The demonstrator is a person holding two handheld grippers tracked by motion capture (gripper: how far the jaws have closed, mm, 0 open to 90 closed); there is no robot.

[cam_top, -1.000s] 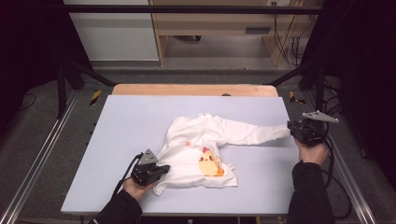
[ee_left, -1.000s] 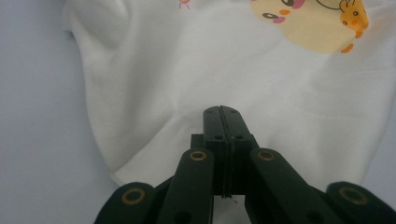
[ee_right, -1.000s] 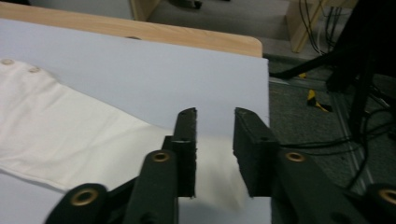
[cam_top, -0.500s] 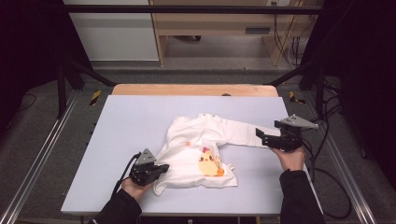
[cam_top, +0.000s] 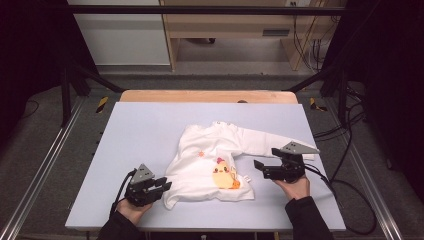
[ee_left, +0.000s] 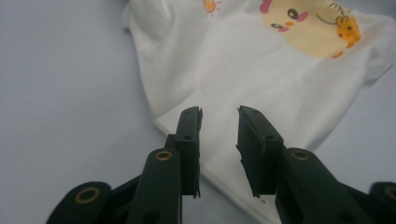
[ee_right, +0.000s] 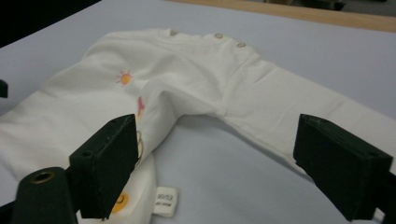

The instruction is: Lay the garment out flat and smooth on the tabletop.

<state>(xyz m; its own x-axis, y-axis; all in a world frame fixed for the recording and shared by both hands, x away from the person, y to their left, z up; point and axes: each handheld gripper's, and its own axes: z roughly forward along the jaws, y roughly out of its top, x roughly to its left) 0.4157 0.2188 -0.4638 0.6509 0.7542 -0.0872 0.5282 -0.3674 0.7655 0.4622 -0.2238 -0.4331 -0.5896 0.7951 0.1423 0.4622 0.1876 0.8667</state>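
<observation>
1. The left gripper [cam_top: 162,186], at 7 o'clock on the table [cam_top: 145,130], has just been opening; its jaws stand apart over the shirt's hem, pressing nothing.
2. The right gripper [cam_top: 258,166], at 4 o'clock, has its jaws wide apart and holds nothing.
3. The white chick-print baby shirt [cam_top: 207,167] lies mid-table, its sleeve [cam_top: 270,142] stretched toward 3 o'clock.

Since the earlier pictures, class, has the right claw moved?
Yes. The right claw has moved left off the sleeve's cuff, toward the chick print.
</observation>
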